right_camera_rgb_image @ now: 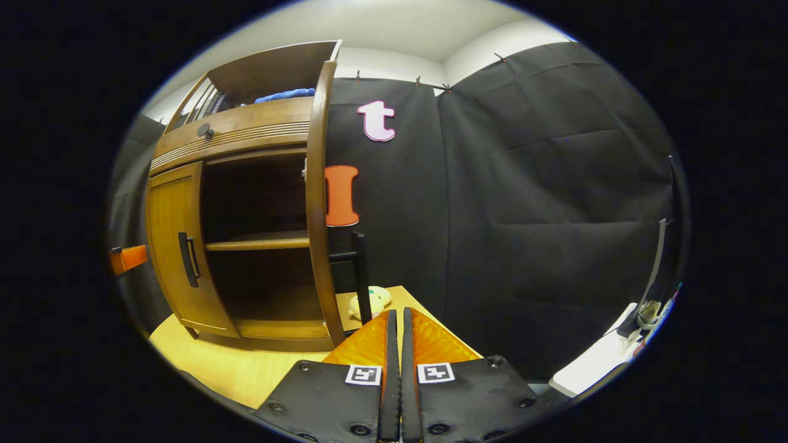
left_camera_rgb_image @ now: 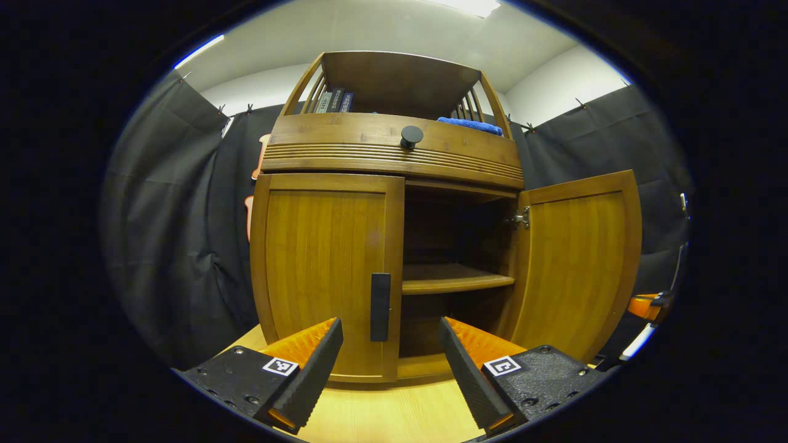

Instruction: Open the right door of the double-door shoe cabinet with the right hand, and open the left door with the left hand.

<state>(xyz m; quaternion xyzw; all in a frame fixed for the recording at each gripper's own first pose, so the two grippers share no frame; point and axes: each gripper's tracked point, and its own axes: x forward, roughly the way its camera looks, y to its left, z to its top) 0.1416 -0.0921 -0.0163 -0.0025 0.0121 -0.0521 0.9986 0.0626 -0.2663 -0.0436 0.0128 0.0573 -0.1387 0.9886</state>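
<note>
The wooden shoe cabinet (left_camera_rgb_image: pixel 394 144) stands on a light wooden table. Its left door (left_camera_rgb_image: pixel 320 271) is closed, with a dark vertical handle (left_camera_rgb_image: pixel 380 306) at its inner edge. My left gripper (left_camera_rgb_image: pixel 389 335) is open just in front of that handle, one finger on each side, not touching it. The right door (left_camera_rgb_image: pixel 578 271) is swung wide open, baring an inner shelf (left_camera_rgb_image: pixel 452 280). In the right gripper view that door (right_camera_rgb_image: pixel 317 203) is edge-on with its handle (right_camera_rgb_image: pixel 359 271) facing outward. My right gripper (right_camera_rgb_image: pixel 397 320) is shut on nothing, just to the right of the handle.
A drawer with a round knob (left_camera_rgb_image: pixel 411 135) runs above the doors. Books (left_camera_rgb_image: pixel 335 101) and a blue cloth (left_camera_rgb_image: pixel 471 125) lie on the top shelf. A small plush toy (right_camera_rgb_image: pixel 369 301) sits on the table (right_camera_rgb_image: pixel 246 369) behind the open door. Black cloth walls surround the booth.
</note>
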